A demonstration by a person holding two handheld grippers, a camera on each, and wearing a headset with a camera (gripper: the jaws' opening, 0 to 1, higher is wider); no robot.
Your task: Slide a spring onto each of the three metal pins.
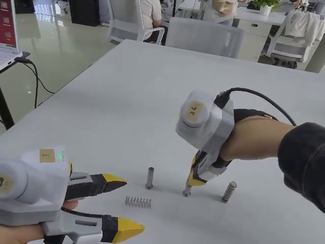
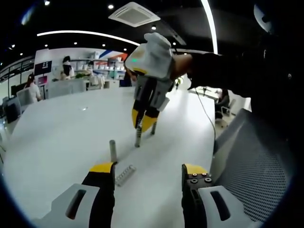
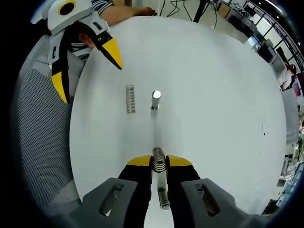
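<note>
Though one of the three pins looks finished, the job is only about a third done by my reading. On the white worktop point(image 1: 152, 101) the right-hand pin point(image 1: 229, 191) has a spring coiled round it and stands clear of both tongs, leaning a little (or so the head view makes it seem).

The middle pin point(image 1: 187, 192) is the one in hand. The right tongs point(image 1: 195, 179) point down at it, clenched on the second spring point(image 3: 160, 164), whose coils show pinched between the yellow tips in the right gripper view. Just the foot of that pin shows beneath the tips, so I cannot tell how far the spring sits over it, or whether it is on at all.

The left-hand pin point(image 1: 150, 178) stands upright and bare. The third spring point(image 1: 138, 202) lies flat on the worktop just beside it, on the person's side. The left tongs point(image 2: 148, 168) are released, jaws spread with nothing between them, hovering low near that lying spring.

What is left, then, is to seat the second spring fully and let go of it, then pick up the third spring and thread it onto the bare pin. That last one may be fiddly, since a spring lying flat has to be lifted and turned upright before it will go over the pin's top.
</note>
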